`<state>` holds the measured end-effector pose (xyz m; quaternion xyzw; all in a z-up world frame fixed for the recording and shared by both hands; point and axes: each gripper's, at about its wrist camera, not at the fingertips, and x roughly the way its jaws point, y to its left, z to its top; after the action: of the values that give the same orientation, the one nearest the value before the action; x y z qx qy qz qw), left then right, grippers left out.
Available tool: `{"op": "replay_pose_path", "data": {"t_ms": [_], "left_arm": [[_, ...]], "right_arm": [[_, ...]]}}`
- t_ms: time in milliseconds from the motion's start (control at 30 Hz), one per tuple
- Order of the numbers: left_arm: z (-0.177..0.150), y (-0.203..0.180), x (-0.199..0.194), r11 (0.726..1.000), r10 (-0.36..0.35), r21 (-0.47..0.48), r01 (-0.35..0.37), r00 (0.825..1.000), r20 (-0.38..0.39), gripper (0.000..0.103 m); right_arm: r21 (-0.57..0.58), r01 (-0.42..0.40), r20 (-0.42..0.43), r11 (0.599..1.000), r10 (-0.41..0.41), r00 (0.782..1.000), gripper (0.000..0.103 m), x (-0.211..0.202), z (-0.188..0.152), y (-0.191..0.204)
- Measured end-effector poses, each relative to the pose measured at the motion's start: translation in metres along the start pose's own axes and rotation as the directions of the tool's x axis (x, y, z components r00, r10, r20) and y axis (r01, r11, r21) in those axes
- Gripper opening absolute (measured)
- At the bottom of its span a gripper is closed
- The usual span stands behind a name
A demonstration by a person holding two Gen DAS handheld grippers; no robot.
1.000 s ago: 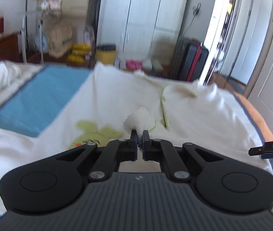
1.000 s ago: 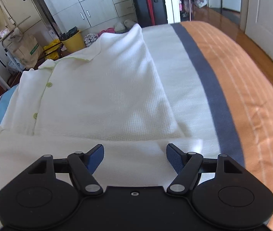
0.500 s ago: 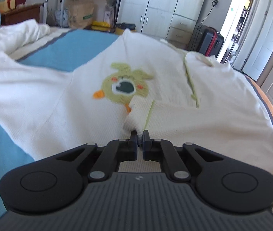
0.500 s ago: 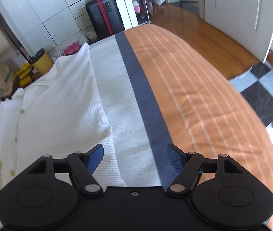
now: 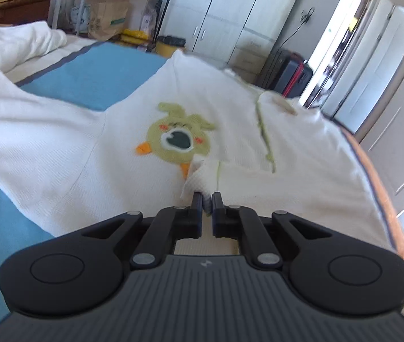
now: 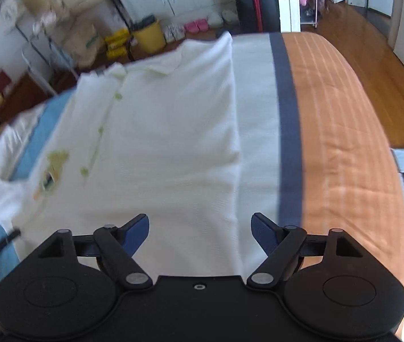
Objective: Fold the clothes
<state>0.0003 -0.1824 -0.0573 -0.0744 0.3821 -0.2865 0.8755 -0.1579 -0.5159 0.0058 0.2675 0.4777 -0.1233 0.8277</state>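
**Left claw pinches the shirt; right claw gapes**

Left wrist: the left gripper (image 5: 207, 199) is clamped on a fold of the waffle-knit white shirt (image 5: 110, 154), just below its green duck patch (image 5: 177, 139). The patch sits farther off than half a second ago.

Right wrist: the right gripper (image 6: 200, 228) hangs spread wide over the shirt (image 6: 167, 131), spread flat on the striped bed (image 6: 341, 142). It has swung back left from the orange stripe.
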Motion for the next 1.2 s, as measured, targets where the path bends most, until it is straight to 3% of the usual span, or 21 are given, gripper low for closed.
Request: {"op": "replay_pose_path", "data": {"t_ms": [133,200,267,333,400,467,500,567,600,667,733,767,867,900,933,967,1000,1033,1067,1167,1200], "left_arm": [[-0.005,0.011,0.022,0.994,-0.046,-0.102,0.038,0.996,-0.071,0.006],[-0.008,0.013,0.021,0.995,-0.041,-0.093,0.035,0.997,-0.066,0.006],[-0.009,0.016,0.019,0.996,-0.023,-0.091,0.018,0.998,-0.053,0.006],[-0.007,0.023,0.013,0.988,-0.027,-0.151,0.022,0.999,-0.034,0.008],[-0.002,0.031,0.008,0.975,-0.050,-0.216,0.048,0.999,-0.003,0.008],[0.002,0.031,0.006,0.979,-0.033,-0.202,0.034,0.999,0.008,0.013],[0.002,0.030,0.007,0.983,-0.010,-0.184,0.010,1.000,-0.002,0.015],[0.002,0.030,0.010,0.988,0.052,-0.146,-0.058,0.998,-0.043,0.015],[0.001,0.032,0.005,0.987,0.092,-0.126,-0.098,0.994,-0.053,0.015],[0.006,0.049,-0.018,0.984,0.153,-0.093,-0.153,0.988,-0.015,0.017],[0.014,0.070,-0.039,0.973,0.220,-0.075,-0.219,0.975,0.005,0.027],[0.019,0.083,-0.044,0.967,0.239,-0.096,-0.237,0.971,0.001,0.033],[0.036,0.125,-0.062,0.944,0.292,-0.158,-0.290,0.956,-0.014,0.033],[0.042,0.140,-0.065,0.938,0.276,-0.213,-0.275,0.961,-0.025,0.033],[0.047,0.156,-0.067,0.929,0.245,-0.276,-0.247,0.969,-0.040,0.033],[0.051,0.170,-0.068,0.918,0.212,-0.334,-0.216,0.976,-0.049,0.034],[0.055,0.183,-0.066,0.908,0.198,-0.367,-0.203,0.979,-0.054,0.035],[0.058,0.196,-0.064,0.896,0.183,-0.400,-0.191,0.981,-0.058,0.038],[0.061,0.207,-0.058,0.889,0.194,-0.406,-0.212,0.977,-0.085,0.042],[0.070,0.230,-0.030,0.881,0.301,-0.322,-0.347,0.935,-0.186,0.042],[0.071,0.236,-0.020,0.878,0.334,-0.289,-0.383,0.920,-0.204,0.042]], "right_arm": [[-0.011,-0.005,-0.183,1.000,0.003,0.983,0.083,0.011,-0.013,-0.021],[-0.064,0.029,-0.251,0.998,-0.044,0.967,0.083,0.026,-0.023,-0.025],[-0.088,0.010,-0.316,0.996,-0.037,0.948,0.083,0.042,-0.031,-0.028],[-0.089,-0.022,-0.371,0.996,-0.012,0.928,0.083,0.060,-0.033,-0.030],[-0.101,0.003,-0.393,0.995,-0.043,0.919,0.083,0.074,-0.033,-0.029],[-0.112,0.024,-0.399,0.993,-0.067,0.914,0.083,0.090,-0.035,-0.028],[-0.166,0.051,-0.378,0.985,-0.112,0.919,0.080,0.090,-0.038,-0.022],[-0.275,0.108,-0.327,0.955,-0.198,0.924,0.039,0.091,-0.044,-0.010],[-0.321,0.100,-0.303,0.942,-0.202,0.931,0.004,0.078,-0.048,0.000],[-0.421,0.103,-0.242,0.901,-0.221,0.945,0.004,0.050,-0.057,0.020],[-0.488,0.188,-0.178,0.853,-0.308,0.935,0.002,0.032,-0.068,0.024],[-0.518,0.230,-0.143,0.824,-0.349,0.926,0.002,0.023,-0.073,0.027],[-0.548,0.314,-0.164,0.775,-0.468,0.869,0.000,0.040,-0.085,0.004],[-0.537,0.330,-0.164,0.777,-0.479,0.862,0.002,0.045,-0.086,0.000],[-0.492,0.316,-0.178,0.811,-0.449,0.875,0.011,0.044,-0.084,-0.002],[-0.445,0.288,-0.173,0.848,-0.397,0.901,0.011,0.040,-0.081,0.002],[-0.398,0.256,-0.165,0.881,-0.343,0.925,0.022,0.035,-0.077,0.007],[-0.370,0.246,-0.119,0.896,-0.308,0.944,0.041,0.029,-0.076,0.019],[-0.358,0.223,-0.084,0.907,-0.269,0.960,0.048,0.024,-0.074,0.033],[-0.329,0.147,0.022,0.933,-0.148,0.989,0.051,0.012,-0.067,0.077],[-0.329,0.084,0.003,0.941,-0.088,0.996,0.051,0.018,-0.072,0.096]]}}
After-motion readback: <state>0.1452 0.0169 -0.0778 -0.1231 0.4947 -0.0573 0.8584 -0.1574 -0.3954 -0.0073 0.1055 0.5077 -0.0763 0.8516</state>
